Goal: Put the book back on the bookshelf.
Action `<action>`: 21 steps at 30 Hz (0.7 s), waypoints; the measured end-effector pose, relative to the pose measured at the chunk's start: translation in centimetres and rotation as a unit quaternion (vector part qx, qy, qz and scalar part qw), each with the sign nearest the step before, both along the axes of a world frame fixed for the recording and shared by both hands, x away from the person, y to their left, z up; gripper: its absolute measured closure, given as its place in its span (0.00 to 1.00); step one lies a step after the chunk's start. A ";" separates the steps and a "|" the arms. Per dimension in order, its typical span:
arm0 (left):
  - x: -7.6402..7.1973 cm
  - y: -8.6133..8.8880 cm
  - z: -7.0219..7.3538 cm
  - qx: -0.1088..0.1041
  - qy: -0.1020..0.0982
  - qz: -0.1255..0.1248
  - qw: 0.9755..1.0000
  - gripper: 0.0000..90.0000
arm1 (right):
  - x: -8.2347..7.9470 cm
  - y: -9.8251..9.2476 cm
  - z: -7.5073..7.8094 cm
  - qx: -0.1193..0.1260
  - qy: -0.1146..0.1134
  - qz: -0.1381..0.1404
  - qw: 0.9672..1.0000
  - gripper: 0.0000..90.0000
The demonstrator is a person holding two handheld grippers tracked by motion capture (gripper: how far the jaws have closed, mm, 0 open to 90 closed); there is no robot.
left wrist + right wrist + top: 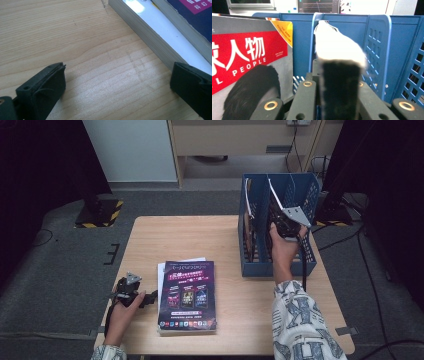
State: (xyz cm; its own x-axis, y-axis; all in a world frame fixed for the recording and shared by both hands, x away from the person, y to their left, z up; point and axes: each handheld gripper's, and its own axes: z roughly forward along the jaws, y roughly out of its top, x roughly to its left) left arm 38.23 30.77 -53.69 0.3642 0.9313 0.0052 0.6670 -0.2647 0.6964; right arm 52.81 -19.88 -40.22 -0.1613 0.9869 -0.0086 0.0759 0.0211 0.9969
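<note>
Closest to me, the left gripper (131,292) just sits on the light wooden table (200,232) with its black jaws spread wide, nothing in them, right beside the stack of magazines with the dark purple cover on top (188,295). Further back, the right gripper (285,227) is up in the blue plastic file rack (305,195), jaws pinched together on a white-edged magazine (337,46) standing upright in the middle slot. A red and grey magazine (247,62) stands one slot over.
</note>
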 end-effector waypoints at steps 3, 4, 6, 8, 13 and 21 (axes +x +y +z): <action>0.0 0.0 0.0 0.000 0.000 0.000 1.000 0.00 | -0.1 0.1 0.0 0.000 0.001 0.003 1.000 0.90; 0.0 0.0 0.0 0.000 0.000 0.000 1.000 0.00 | -0.1 0.1 0.0 0.000 0.002 0.004 1.000 0.89; 0.0 0.0 0.0 0.000 0.000 0.000 1.000 0.00 | -0.2 0.2 0.0 0.002 0.004 0.010 1.000 0.88; 0.0 0.0 0.0 0.000 0.000 0.000 1.000 0.00 | -0.3 0.2 -0.1 0.005 0.006 0.013 1.000 0.84; 0.0 0.0 0.0 0.000 0.000 0.000 1.000 0.00 | -0.5 0.0 -0.2 0.013 0.012 0.020 1.000 0.75; 0.0 0.0 0.0 0.000 0.000 0.000 1.000 0.00 | -1.2 -0.6 0.1 0.018 0.027 0.050 0.998 0.50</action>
State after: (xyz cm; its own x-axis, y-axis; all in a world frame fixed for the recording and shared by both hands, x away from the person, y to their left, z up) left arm 38.22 30.77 -53.69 0.3637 0.9315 0.0052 0.6672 -0.2643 0.6964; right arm 51.58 -20.53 -40.12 -0.2590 0.9652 0.0370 0.1285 -0.0036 0.9917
